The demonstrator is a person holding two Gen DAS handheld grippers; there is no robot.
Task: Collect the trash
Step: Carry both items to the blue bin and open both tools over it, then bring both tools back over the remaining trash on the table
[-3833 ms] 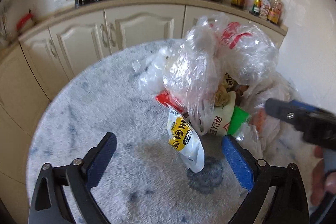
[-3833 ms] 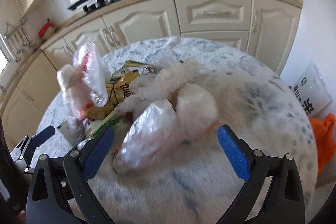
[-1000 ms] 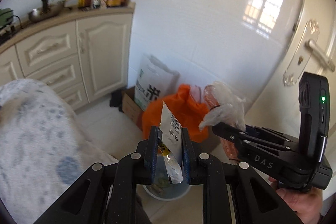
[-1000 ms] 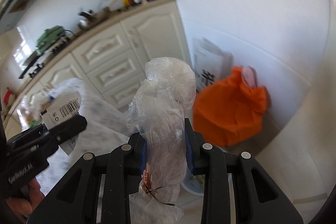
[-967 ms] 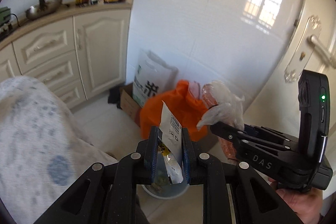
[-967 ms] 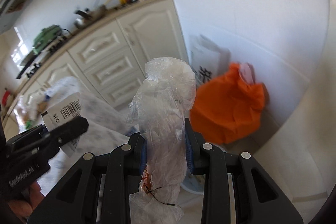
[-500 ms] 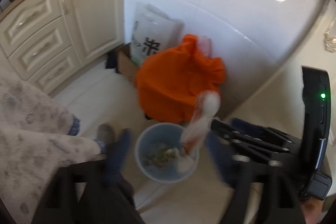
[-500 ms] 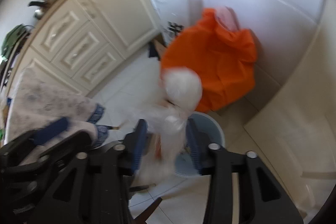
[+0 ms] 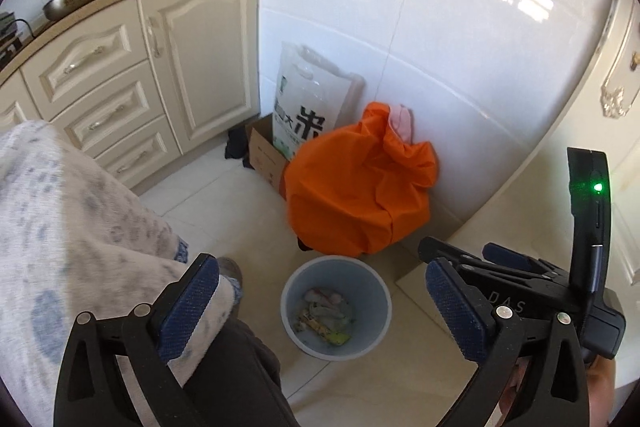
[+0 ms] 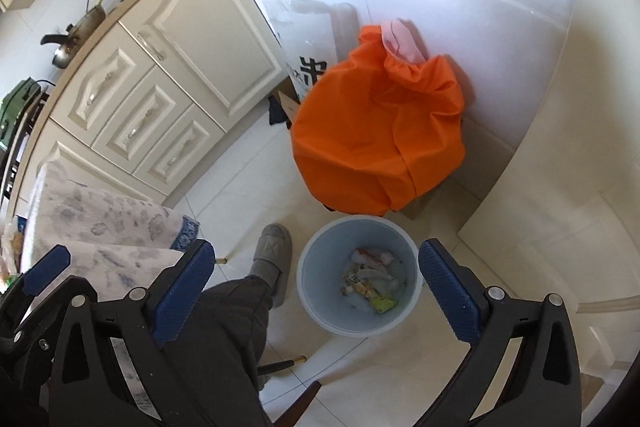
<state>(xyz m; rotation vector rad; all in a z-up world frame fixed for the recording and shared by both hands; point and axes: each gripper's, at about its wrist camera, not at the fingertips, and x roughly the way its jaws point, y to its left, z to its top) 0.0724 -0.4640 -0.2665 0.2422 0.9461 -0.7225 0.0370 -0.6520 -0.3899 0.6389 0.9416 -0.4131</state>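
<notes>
Now released: both claws, left (image 9: 316,311) and right (image 10: 316,295), spread empty above bin (image 10: 320,315); trash (image 10: 370,285) inside.

above bin (image 10: 320,311): open | behind: orange bag (image 10: 376,131) touching | left: slippered foot (image 10: 272,259)

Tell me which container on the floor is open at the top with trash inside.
The round light-blue plastic bin, open-topped with wrappers inside. The bulging orange fabric bag behind it is bunched closed.
</notes>
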